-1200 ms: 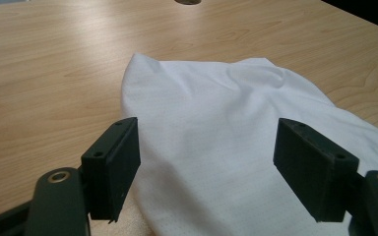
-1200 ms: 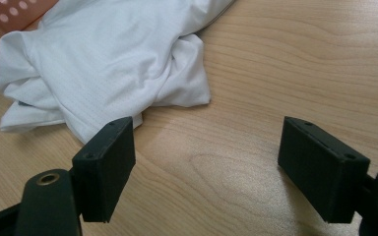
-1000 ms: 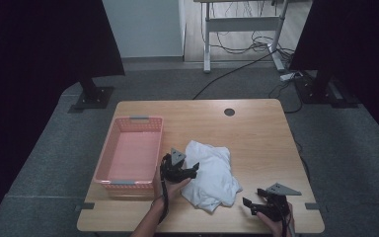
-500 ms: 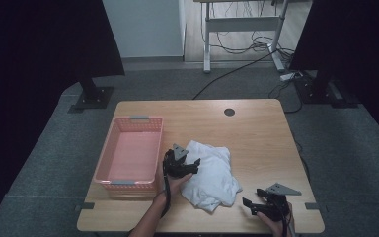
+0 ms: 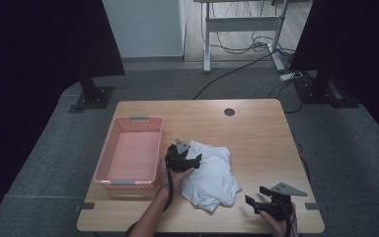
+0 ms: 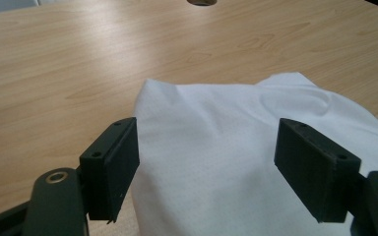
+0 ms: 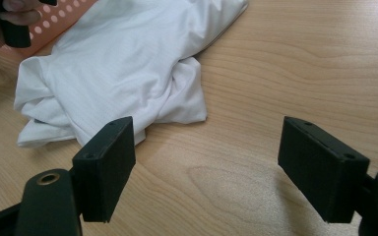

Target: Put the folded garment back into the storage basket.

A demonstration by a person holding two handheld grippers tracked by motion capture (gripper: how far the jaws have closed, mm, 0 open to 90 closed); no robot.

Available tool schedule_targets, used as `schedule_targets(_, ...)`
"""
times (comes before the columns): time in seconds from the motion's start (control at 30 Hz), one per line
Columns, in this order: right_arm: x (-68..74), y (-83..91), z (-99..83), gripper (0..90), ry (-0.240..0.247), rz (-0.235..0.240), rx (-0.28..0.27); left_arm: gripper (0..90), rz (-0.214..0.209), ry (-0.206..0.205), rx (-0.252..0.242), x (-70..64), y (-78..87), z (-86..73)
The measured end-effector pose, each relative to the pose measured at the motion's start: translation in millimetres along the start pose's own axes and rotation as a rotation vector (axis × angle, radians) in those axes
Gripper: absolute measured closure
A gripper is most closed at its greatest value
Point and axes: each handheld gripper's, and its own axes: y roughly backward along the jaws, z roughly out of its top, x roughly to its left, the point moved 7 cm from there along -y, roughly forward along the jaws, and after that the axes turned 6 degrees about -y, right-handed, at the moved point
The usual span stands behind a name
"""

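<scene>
Both jaws gape: left gripper [image 5: 196, 160] over white cloth [image 5: 212, 175], pink basket [image 5: 130, 153] beside, right gripper [image 5: 257, 195] apart

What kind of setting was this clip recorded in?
Probably a lab or studio set up for recording: a lone wooden table on grey carpet, black screens on stands at both sides, and loose cables under a desk behind.

white cloth [image 5: 211, 173], pink basket [image 5: 109, 157], pale wood table [image 5: 256, 133]
</scene>
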Motion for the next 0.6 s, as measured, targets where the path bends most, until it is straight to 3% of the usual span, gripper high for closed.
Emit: schedule_targets(0.6,-0.1,-2.4,1.1,22.0,0.008,0.010,0.000,23.7,0.011,0.022,0.055,12.8,-22.2,-3.0)
